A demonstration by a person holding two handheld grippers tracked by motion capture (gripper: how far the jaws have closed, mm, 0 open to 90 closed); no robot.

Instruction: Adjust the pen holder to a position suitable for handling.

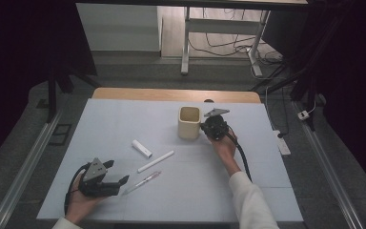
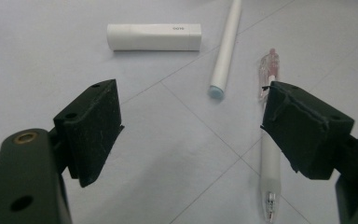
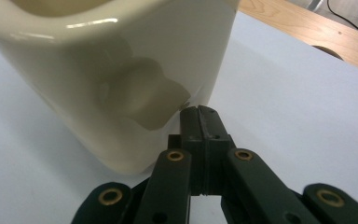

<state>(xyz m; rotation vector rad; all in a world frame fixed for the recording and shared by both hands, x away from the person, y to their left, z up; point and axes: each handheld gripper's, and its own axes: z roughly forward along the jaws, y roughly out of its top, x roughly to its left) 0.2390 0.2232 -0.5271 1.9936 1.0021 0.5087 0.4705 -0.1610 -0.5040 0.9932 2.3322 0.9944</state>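
Note:
A cream square cup (image 1: pixel 189 122) stands upright at the back middle of the white mat (image 1: pixel 124 119). My right gripper (image 1: pixel 205 127) is shut with nothing in it, its tip against the cup's right side; the cup wall (image 3: pixel 121 84) looms just beyond the closed tips (image 3: pixel 199 111). My left gripper (image 1: pixel 122 182) rests open at the front left, jaws pointing right. Between and beyond its jaws (image 2: pixel 191 135) lie a clear pen with a pink end (image 2: pixel 269 140), a thin white stick (image 2: pixel 226 46) and a short white tube (image 2: pixel 154 37). On the mat, the pen (image 1: pixel 143 182), stick (image 1: pixel 156 161) and tube (image 1: pixel 142 148) sit mid-left.
The wooden table edge (image 1: pixel 176 94) runs behind the mat, with a round hole (image 3: pixel 328 50) in it. Table legs and cables (image 1: pixel 219 43) stand on the floor beyond. A rail (image 1: pixel 24 167) runs along the left.

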